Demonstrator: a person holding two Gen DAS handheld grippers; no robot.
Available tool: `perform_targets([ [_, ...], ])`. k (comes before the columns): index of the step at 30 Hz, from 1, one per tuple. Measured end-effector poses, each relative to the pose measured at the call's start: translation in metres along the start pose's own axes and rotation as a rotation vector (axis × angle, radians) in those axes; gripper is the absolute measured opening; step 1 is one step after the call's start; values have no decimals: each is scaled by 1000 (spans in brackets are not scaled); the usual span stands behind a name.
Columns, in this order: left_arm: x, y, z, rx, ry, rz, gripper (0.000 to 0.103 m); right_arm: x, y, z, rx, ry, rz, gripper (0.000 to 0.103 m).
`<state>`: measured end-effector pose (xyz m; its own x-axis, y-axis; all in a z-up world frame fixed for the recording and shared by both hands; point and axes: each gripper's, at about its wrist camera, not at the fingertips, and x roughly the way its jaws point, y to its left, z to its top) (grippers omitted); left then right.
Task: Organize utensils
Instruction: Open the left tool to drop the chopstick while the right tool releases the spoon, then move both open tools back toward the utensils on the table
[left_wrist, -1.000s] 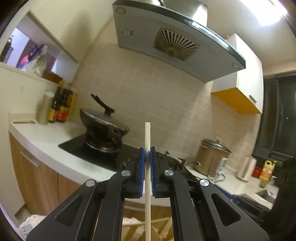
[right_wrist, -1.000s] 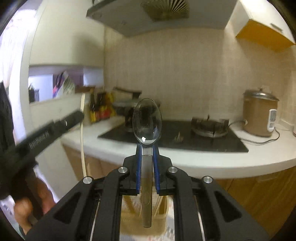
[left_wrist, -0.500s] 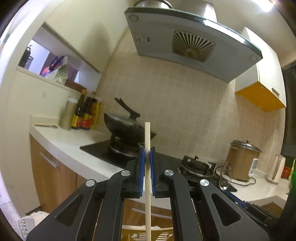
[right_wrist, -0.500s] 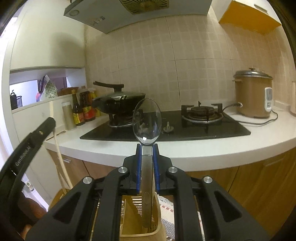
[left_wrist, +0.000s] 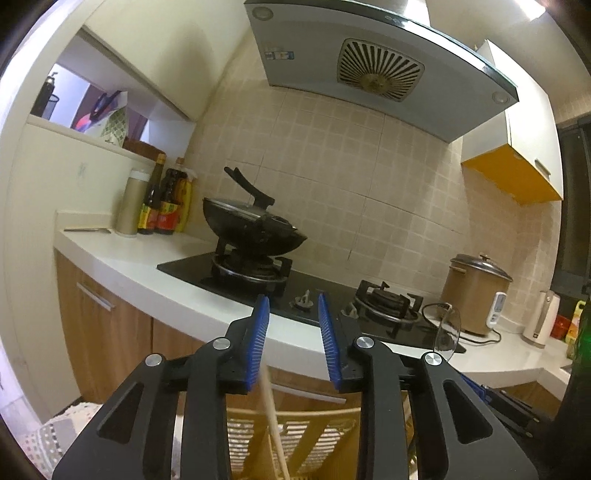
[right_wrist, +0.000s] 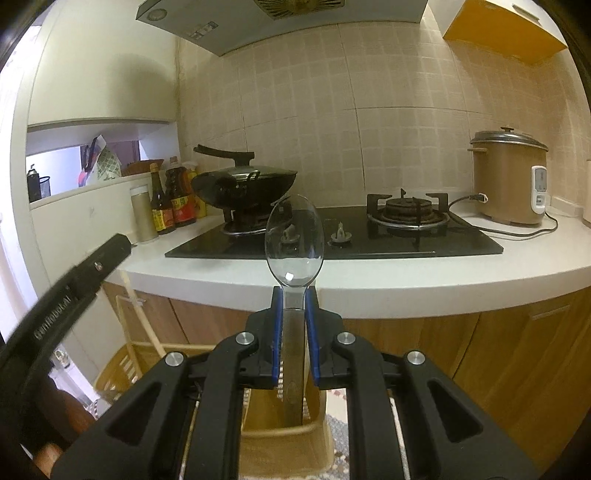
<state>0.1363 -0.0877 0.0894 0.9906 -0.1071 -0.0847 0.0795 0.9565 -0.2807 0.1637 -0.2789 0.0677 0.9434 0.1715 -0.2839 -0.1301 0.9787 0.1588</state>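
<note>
While left gripper (left_wrist: 293, 341) gapes, chopstick (left_wrist: 272, 417) below

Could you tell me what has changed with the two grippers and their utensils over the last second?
The left gripper has opened and let go of the chopstick, which now leans tilted down into the wooden holder beneath it. The right gripper stays shut on the spoon, bowl up, above the holder's compartment.
</note>
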Motion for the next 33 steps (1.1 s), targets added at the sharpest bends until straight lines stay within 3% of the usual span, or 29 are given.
perform_targets([
  [3,-12,5,5,-17,7,-19,29,-8,-2,-3,9,24,18,12],
  [4,-15,7,7,-19,11,-31,36,-10,-2,-4,11,36,25,12],
  [13,-52,7,20,32,32,-81,39,-37,-2,-9,31,70,50,19],
  [16,-64,11,23,51,61,-88,39,-50,-2,-9,33,80,63,28],
  [18,-74,17,24,66,99,-87,40,-60,0,-10,18,89,63,47],
  [19,-78,21,24,67,127,-92,42,-67,2,-10,9,95,68,48],
  [24,-87,44,14,78,345,-103,43,-82,12,-21,-48,235,111,48],
  [26,-86,54,1,99,501,-110,43,-82,16,-28,-57,309,135,48],
  [30,-92,77,-48,87,832,-160,43,-69,26,-52,-35,538,217,48],
  [33,-106,84,-83,115,983,-205,43,-54,35,-74,12,705,260,48],
])
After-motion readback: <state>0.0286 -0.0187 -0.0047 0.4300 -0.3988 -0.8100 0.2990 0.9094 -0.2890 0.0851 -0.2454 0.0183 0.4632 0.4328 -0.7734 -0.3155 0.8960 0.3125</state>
